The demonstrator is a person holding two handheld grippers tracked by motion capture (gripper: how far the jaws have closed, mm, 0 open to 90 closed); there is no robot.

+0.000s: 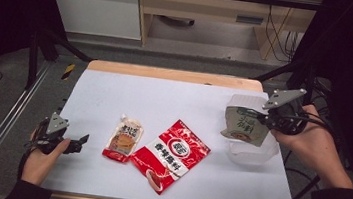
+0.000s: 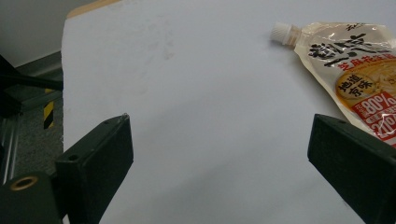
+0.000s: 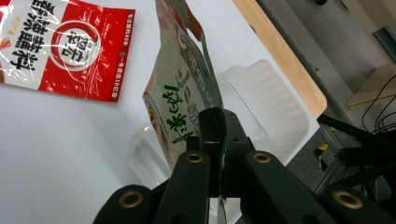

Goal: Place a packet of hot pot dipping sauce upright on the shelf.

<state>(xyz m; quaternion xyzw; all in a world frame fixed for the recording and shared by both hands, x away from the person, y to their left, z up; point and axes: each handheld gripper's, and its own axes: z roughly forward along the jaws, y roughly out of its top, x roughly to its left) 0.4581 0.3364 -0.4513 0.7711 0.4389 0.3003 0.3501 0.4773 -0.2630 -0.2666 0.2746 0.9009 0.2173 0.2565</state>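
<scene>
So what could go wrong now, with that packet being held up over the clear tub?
The right tool pinches only an edge of the green-lettered packet, so it might slip or swing and miss the clear tub. The tub looks light and sits near the table edge; a nudge could push it off. The packet looks almost as wide as the tub, so it may catch on the rim.

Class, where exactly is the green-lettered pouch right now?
In the high view, the green-lettered pouch hangs at the table's right side, clamped in the right gripper just above the clear plastic container.
</scene>
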